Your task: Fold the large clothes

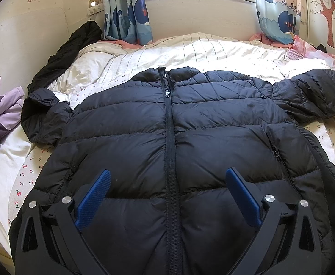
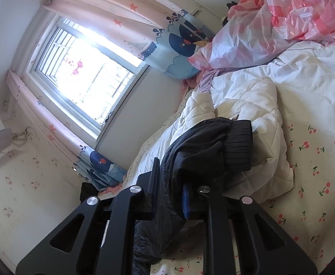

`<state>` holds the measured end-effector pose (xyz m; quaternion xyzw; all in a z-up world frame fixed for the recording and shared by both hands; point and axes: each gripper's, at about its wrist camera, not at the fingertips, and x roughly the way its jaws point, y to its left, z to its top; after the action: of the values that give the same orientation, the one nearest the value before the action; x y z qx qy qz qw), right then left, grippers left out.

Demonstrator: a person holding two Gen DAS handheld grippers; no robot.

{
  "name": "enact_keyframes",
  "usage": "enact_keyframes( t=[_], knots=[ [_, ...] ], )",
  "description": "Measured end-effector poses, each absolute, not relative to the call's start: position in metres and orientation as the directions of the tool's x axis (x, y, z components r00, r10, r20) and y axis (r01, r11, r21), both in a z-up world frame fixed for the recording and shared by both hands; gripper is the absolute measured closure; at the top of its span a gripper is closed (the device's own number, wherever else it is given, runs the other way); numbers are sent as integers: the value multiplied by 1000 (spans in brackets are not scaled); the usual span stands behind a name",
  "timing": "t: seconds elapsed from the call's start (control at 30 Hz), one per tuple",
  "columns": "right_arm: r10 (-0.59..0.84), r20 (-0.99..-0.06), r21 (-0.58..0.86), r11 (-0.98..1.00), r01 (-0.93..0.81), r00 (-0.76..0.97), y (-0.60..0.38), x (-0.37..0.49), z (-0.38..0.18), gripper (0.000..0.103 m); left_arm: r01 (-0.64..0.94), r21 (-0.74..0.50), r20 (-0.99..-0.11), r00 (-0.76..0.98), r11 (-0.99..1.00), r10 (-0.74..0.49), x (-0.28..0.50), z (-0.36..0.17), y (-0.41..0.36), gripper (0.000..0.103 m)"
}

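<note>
A black quilted puffer jacket (image 1: 172, 137) lies front-up and zipped on the bed, collar toward the window, both sleeves spread out. My left gripper (image 1: 167, 183) is open above the jacket's lower front, its blue pads either side of the zipper, holding nothing. My right gripper (image 2: 169, 185) is shut on the end of the jacket's right sleeve (image 2: 204, 151); the ribbed cuff (image 2: 238, 144) sticks out past the fingers, lifted above the bed.
A white quilt (image 1: 190, 48) is bunched at the head of the bed. A purple garment (image 1: 0, 114) and another black garment (image 1: 66, 48) lie at the left wall. Pink plastic bags (image 2: 282, 16) sit at the right. The cherry-print sheet (image 2: 316, 160) lies beside the sleeve.
</note>
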<state>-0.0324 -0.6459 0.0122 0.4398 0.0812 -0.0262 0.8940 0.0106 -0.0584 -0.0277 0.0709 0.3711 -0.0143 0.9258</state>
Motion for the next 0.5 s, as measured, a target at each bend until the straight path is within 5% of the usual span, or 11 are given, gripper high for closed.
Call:
enact_keyframes(
  t=[0.5],
  knots=[
    [68,-172,591,806,48,983,-579,-18,72,92,82,115,-685,728,990,19,10,-27,-60,7]
  ],
)
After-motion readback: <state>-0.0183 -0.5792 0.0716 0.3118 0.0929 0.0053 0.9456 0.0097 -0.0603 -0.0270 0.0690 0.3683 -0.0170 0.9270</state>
